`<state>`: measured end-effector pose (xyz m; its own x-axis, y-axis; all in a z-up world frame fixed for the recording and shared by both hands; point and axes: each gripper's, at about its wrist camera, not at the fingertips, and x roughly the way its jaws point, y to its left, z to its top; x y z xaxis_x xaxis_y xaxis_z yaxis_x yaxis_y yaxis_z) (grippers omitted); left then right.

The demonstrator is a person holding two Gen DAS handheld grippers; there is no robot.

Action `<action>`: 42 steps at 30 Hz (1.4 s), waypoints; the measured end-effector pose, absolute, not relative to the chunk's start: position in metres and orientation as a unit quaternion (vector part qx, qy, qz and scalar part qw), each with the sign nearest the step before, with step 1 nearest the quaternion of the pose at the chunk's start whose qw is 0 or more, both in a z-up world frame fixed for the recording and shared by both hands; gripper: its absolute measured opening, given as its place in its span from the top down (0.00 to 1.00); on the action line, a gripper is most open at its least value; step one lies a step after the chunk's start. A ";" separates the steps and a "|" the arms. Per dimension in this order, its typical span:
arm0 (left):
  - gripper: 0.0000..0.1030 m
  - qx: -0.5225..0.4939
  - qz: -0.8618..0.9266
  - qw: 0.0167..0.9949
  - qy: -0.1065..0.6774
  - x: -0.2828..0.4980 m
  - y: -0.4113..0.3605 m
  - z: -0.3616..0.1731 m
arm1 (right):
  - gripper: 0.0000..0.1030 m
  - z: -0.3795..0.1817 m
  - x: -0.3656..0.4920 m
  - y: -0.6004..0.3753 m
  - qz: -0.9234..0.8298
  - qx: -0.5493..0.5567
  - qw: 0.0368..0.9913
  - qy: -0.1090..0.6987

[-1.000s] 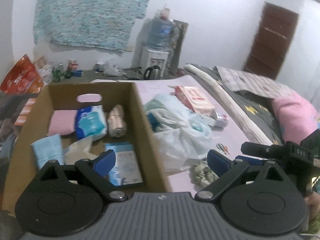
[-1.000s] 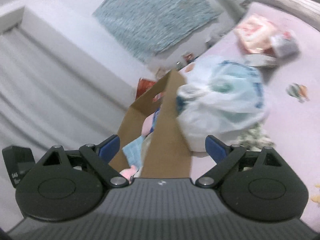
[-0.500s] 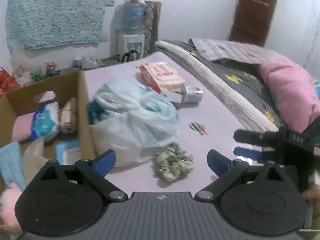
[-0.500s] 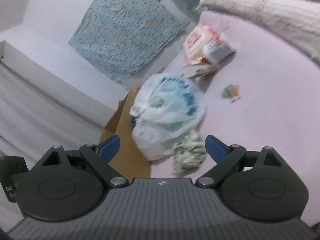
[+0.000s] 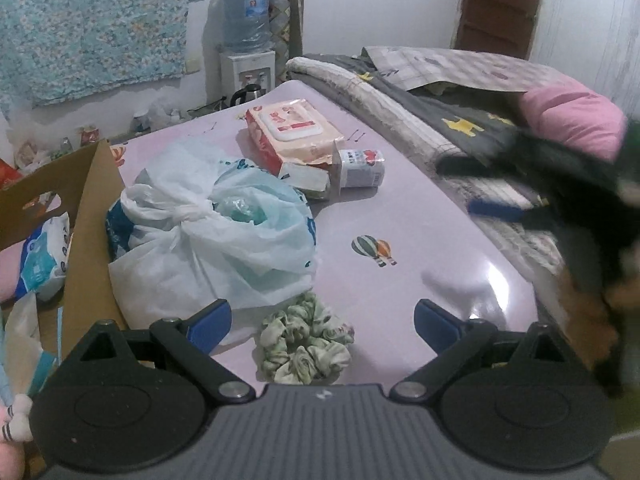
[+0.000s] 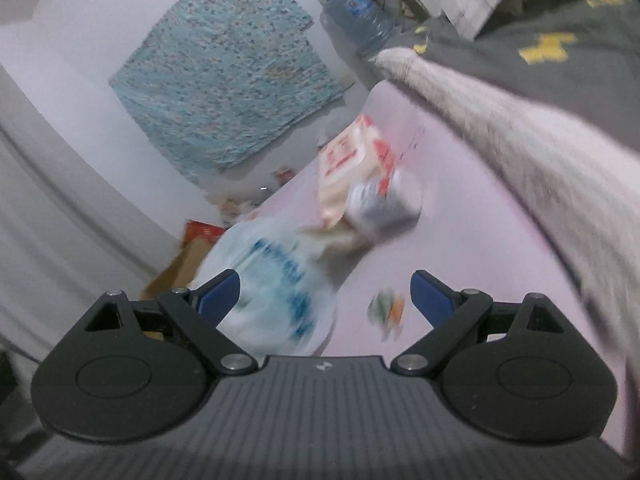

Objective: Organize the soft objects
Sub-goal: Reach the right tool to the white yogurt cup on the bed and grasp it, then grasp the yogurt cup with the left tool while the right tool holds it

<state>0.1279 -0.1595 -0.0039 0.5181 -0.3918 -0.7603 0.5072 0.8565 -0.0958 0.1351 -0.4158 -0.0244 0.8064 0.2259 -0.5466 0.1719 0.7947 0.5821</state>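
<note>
A green-and-white scrunchie [image 5: 306, 344] lies on the pink mat, just ahead of my left gripper [image 5: 322, 316]. That gripper is open, and the scrunchie sits low between its blue fingers, untouched. A tied white plastic bag [image 5: 212, 240] rests against the cardboard box [image 5: 92, 216], which holds tissue packs and soft items. Behind the bag are a pink wet-wipes pack [image 5: 288, 132] and a small carton [image 5: 360, 168]. My right gripper [image 6: 324, 292] is open and empty over the mat. Its view is blurred and shows the bag [image 6: 272, 280] and the wipes pack [image 6: 352, 172].
Folded grey and beige blankets [image 5: 400, 96] and a pink pillow [image 5: 572, 120] line the mat's right side. A water dispenser [image 5: 246, 60] and a kettle stand by the far wall. A pink plush toy [image 5: 12, 436] pokes in at the lower left.
My left gripper has swung right, from over the box to the scrunchie and bag. My right gripper has moved from the box's edge out over the mat, towards the wipes pack.
</note>
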 end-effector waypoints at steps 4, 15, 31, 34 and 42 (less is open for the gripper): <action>0.04 0.059 -0.243 0.867 0.430 0.137 -0.156 -0.009 | 0.06 -0.040 0.203 -0.423 -0.010 0.288 0.894 0.344; 0.04 0.047 -0.210 0.869 0.445 0.148 -0.136 -0.010 | 0.24 -0.078 0.295 -0.408 -0.064 0.203 0.883 0.419; 0.04 0.040 -0.247 0.866 0.433 0.116 -0.133 -0.006 | 0.35 -0.095 0.141 -0.449 0.045 0.492 0.784 0.376; 0.04 0.032 -0.264 0.857 0.441 0.107 -0.135 -0.008 | 0.35 -0.101 0.112 -0.435 0.076 0.525 0.759 0.379; 0.04 0.038 -0.288 0.845 0.448 0.085 -0.152 -0.019 | 0.34 -0.105 0.091 -0.386 0.113 0.505 0.742 0.426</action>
<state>0.0855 -0.1521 -0.0192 0.4326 -0.4529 -0.7796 0.5209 0.8313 -0.1939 0.0907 -0.3860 -0.1052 0.6117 0.5974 -0.5185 0.2625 0.4651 0.8455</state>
